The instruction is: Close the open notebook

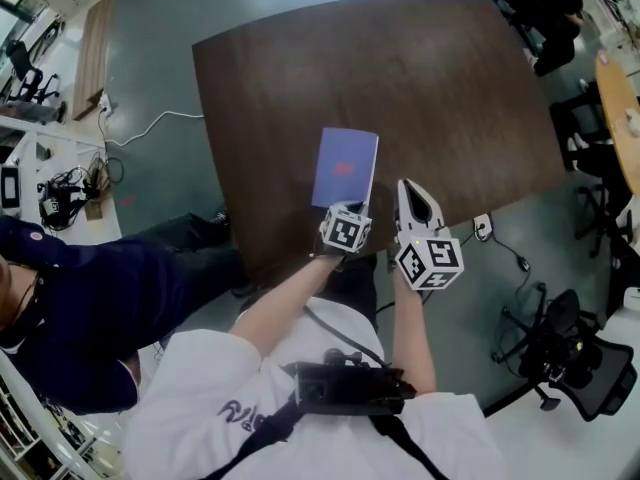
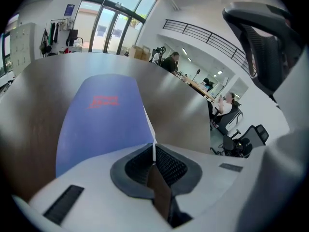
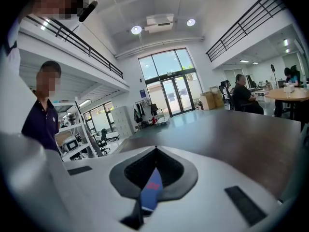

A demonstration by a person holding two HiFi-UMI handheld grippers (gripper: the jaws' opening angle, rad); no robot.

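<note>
1. On the near half of the dark wooden table [image 1: 450, 98], the blue notebook [image 1: 345, 165] lies with its cover down and a red mark in the middle. Its long side runs from near to far.
2. From the head view, the left gripper [image 1: 340, 211] sits at the notebook's near edge. The right gripper [image 1: 408, 188] is just to the right of the notebook, pointing toward the far side.
3. Only the left gripper view shows the grip. The jaws are pressed together on the notebook's thin white edge at its near right corner, and the blue cover spreads out to the left beyond them.
4. Only the right gripper view shows that gripper's jaws. Their tips meet with nothing pinched between them, and a sliver of blue with red print shows through the slit lower down.
5. That view also takes in a standing person in a dark shirt [image 3: 41, 115] at the left and tall glass doors [image 3: 171, 95] far off.
6. Off the table's right side, the head view alone shows an office chair [image 1: 570, 353] on the floor.
</note>
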